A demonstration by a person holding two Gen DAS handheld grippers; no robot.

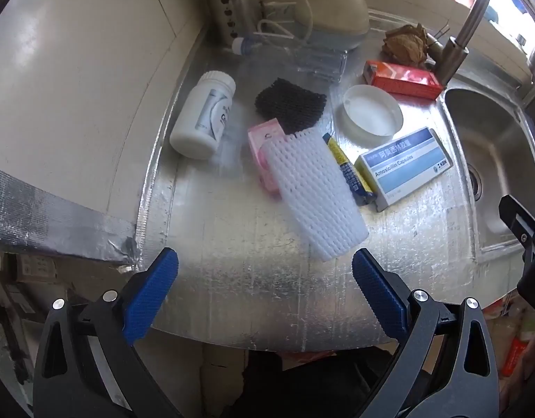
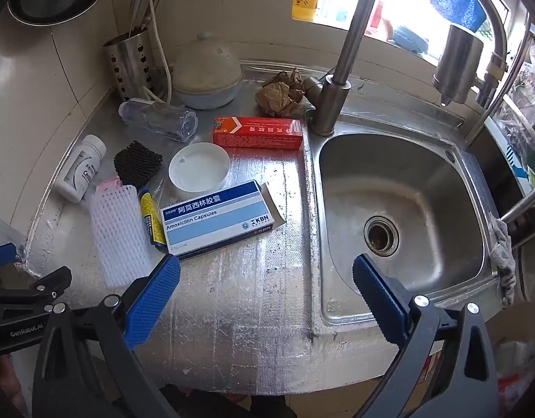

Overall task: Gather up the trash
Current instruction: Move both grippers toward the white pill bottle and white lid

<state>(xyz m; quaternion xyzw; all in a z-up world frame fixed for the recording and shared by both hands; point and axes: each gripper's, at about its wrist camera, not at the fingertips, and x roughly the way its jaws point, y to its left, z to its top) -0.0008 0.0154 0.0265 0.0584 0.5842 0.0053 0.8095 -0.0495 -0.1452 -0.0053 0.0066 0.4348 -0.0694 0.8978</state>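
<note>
Trash lies scattered on the foil-covered counter (image 1: 232, 278). A white foam net sleeve (image 1: 316, 195) (image 2: 119, 233) rests partly on a pink packet (image 1: 264, 146). Beside it lie a yellow-blue tube (image 1: 347, 170), a blue-white capsule box (image 1: 406, 167) (image 2: 218, 219), a white lid (image 1: 372, 113) (image 2: 199, 169), a black foam net (image 1: 290, 104), a white pill bottle (image 1: 203, 118), a red box (image 1: 403, 78) (image 2: 258, 132), a clear plastic bottle (image 2: 159, 120) and crumpled brown paper (image 2: 281, 94). My left gripper (image 1: 265, 271) hangs open just short of the sleeve. My right gripper (image 2: 267, 278) is open over the counter's edge by the sink.
A steel sink (image 2: 399, 226) with a tall faucet (image 2: 337, 80) fills the right side. A cutlery holder (image 2: 128, 66) and a lidded pot (image 2: 206, 76) stand at the back wall. A grey rag (image 2: 504, 257) hangs on the sink's right rim.
</note>
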